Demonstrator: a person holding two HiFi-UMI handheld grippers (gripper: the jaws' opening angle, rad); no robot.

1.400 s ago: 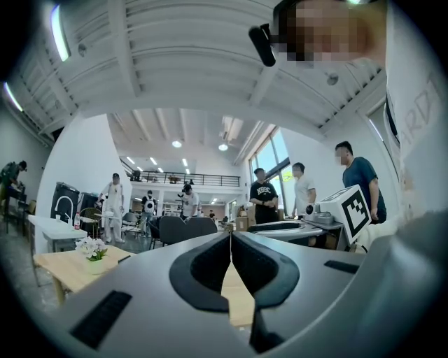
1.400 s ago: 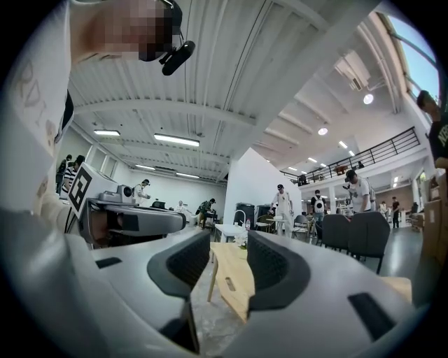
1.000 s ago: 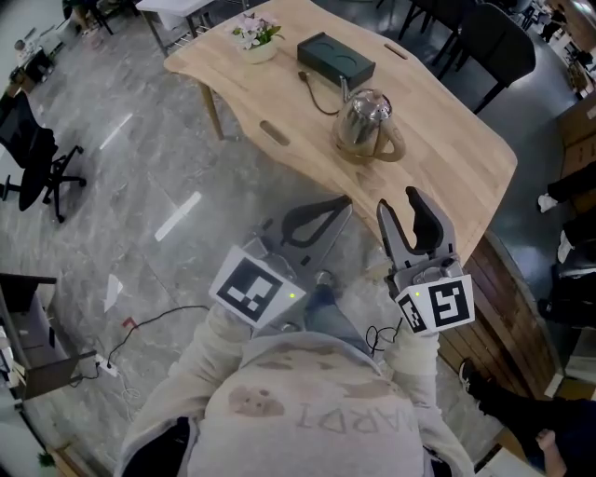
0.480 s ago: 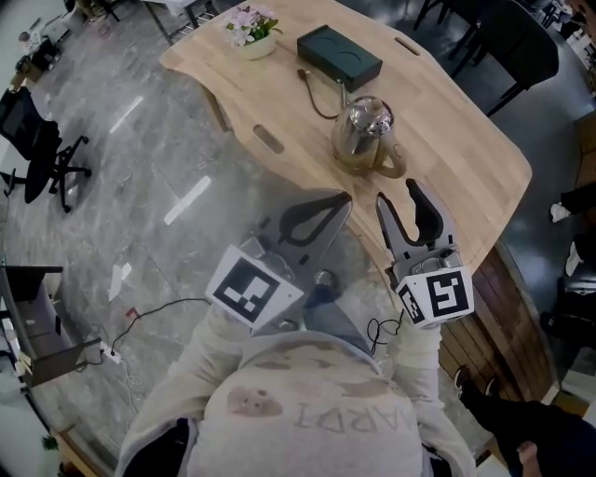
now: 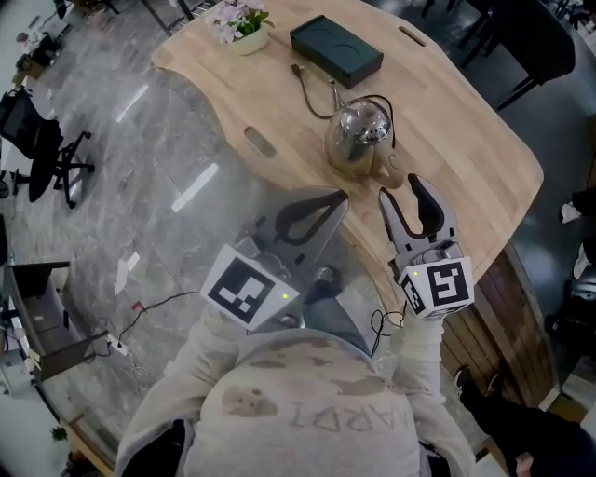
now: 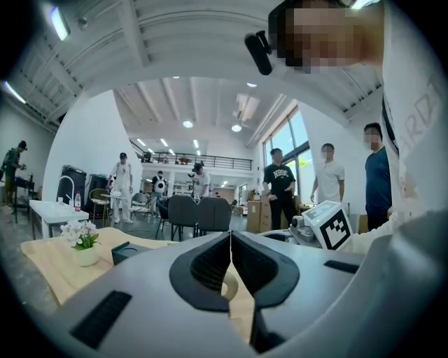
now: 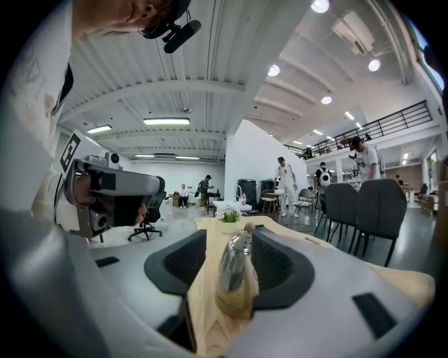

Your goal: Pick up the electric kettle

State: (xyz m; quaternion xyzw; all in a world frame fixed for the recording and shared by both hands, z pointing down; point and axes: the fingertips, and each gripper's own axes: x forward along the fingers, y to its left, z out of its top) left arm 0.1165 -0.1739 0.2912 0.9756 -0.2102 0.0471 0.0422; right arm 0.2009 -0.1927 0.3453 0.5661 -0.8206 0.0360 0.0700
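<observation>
The electric kettle (image 5: 358, 138), glass and steel with a tan handle (image 5: 395, 170), stands on the wooden table (image 5: 466, 140), off its dark base (image 5: 337, 51). My right gripper (image 5: 400, 189) is over the table's near edge, its tips just short of the handle. Its jaws have just been opening and stand open with nothing between them. In the right gripper view the kettle (image 7: 236, 269) stands straight ahead, beyond the pads. My left gripper (image 5: 337, 199) is to the kettle's left at the table's edge, shut and empty. Its pads (image 6: 213, 262) meet.
A cord runs from the base toward the kettle. A pot of flowers (image 5: 237, 23) sits at the table's far left end. Dark chairs (image 5: 549, 37) stand beyond the table and an office chair (image 5: 47, 154) on the grey floor at left. Several people stand farther back.
Both grippers have moved forward toward the table. The right one's tips have come from well short of the kettle to just before its handle, and its jaws look slightly wider.
</observation>
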